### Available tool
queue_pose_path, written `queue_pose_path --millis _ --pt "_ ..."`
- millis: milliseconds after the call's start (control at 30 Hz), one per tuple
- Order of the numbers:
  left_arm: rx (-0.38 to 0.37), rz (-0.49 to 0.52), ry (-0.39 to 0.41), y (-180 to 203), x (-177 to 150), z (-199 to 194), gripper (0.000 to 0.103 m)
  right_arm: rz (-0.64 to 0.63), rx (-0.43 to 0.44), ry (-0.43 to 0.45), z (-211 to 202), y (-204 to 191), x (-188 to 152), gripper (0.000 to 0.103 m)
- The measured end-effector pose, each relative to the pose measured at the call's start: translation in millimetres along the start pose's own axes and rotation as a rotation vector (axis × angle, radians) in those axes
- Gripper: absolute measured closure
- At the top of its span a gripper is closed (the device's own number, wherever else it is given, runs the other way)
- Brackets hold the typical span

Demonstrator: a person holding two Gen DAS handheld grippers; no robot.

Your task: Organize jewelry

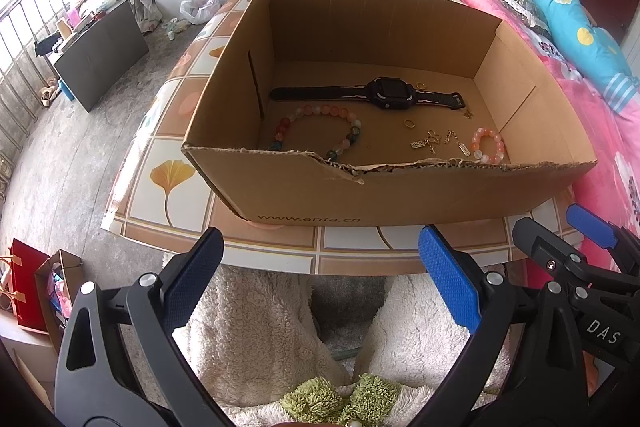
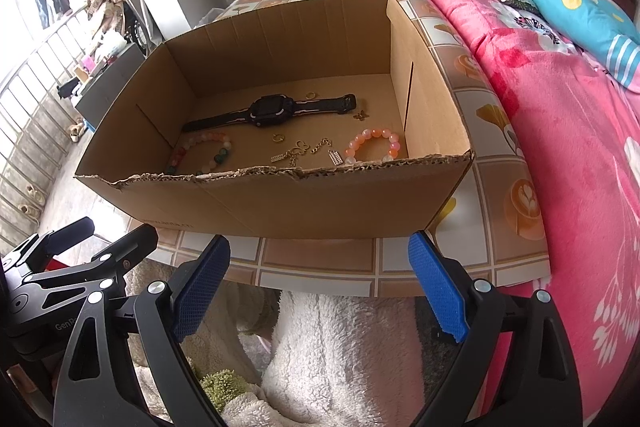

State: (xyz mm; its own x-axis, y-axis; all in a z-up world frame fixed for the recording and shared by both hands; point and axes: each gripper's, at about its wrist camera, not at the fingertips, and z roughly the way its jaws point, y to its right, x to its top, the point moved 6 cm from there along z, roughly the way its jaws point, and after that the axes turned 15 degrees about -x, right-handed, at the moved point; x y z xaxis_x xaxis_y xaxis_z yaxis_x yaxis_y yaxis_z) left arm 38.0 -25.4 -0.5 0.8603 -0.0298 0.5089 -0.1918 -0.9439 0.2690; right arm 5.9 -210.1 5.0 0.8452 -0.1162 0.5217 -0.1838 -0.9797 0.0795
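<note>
— Both claws, left (image 1: 320, 277) and right (image 2: 320, 285), spread wide, empty, held short of the worktop (image 1: 176, 183) edge?

— Yes. Watch (image 1: 370, 93), two bead bracelets (image 1: 316, 131) (image 1: 488, 145), rings and chain pieces lay loose inside the cardboard box (image 1: 440, 195).

— Sorted, then?

— Gathered, anyway. Fitted either a finished tidy or a pile awaiting sorting.
</note>
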Motion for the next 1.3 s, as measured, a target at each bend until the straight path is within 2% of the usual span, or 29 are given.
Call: queue_pose_path --millis 1300 --pt "-0.002 -0.001 -0.004 1.4 -1.9 1.4 0.009 0.009 0.003 -0.007 1.2 1.5 -1.6 0.015"
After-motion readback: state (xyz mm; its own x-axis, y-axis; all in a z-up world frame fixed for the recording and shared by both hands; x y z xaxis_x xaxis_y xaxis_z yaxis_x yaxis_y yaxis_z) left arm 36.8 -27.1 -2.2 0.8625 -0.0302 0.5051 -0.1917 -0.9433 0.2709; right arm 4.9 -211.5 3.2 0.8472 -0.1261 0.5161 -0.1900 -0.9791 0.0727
